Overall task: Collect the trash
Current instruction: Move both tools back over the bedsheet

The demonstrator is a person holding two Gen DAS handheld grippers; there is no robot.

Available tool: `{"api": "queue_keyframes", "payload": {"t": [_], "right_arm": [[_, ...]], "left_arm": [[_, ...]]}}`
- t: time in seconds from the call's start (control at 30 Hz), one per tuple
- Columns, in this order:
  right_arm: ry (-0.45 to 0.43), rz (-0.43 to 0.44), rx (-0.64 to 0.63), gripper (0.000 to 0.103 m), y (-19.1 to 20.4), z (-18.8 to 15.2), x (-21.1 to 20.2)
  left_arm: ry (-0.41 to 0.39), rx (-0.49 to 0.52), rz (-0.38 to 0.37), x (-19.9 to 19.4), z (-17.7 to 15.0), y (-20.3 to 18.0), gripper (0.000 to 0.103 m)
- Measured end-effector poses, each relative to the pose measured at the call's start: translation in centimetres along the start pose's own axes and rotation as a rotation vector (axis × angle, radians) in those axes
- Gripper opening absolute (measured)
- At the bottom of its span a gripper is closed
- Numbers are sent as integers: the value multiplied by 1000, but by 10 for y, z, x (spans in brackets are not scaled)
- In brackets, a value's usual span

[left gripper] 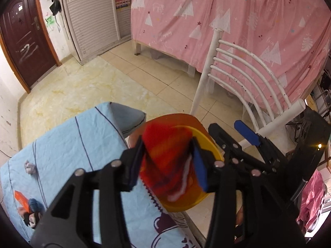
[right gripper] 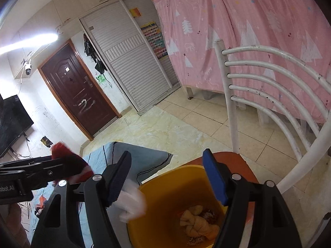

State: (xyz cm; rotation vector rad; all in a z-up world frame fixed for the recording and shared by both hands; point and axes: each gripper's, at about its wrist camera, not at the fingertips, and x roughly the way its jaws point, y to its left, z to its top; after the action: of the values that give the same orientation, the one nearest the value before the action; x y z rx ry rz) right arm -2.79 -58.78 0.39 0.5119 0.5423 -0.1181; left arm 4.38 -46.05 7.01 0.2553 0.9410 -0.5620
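My left gripper (left gripper: 167, 144) hangs over a yellow bin (left gripper: 186, 202), shut on a red piece of trash with a white edge (left gripper: 165, 161) that fills the gap between its pads. The right wrist view shows that red piece (right gripper: 62, 153) at the left, sticking out of the left gripper. My right gripper (right gripper: 167, 154) stands open above the bin (right gripper: 165, 196). A blurred white tissue (right gripper: 132, 204) sits loose by its left finger, at the bin's rim, touching no pad that I can see. Knotted beige trash (right gripper: 198, 223) lies in the bin.
The bin rests on the orange seat (right gripper: 238, 163) of a white metal chair (right gripper: 269, 78). A blue-sheeted surface (left gripper: 72, 144) at the left carries an orange wrapper (left gripper: 20, 200) and a grey crumpled scrap (left gripper: 30, 167). Pink curtain (left gripper: 227, 20), tiled floor and a dark door (left gripper: 22, 41) lie beyond.
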Motion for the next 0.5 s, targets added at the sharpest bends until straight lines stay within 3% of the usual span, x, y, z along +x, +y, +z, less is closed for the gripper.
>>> {"api": "queue_keyframes", "payload": {"t": [0.5], "right_arm": [[-1,24,-41,65,20,-1,-2]], "left_arm": [[-96,13,6,-61,-5,16,44]]}}
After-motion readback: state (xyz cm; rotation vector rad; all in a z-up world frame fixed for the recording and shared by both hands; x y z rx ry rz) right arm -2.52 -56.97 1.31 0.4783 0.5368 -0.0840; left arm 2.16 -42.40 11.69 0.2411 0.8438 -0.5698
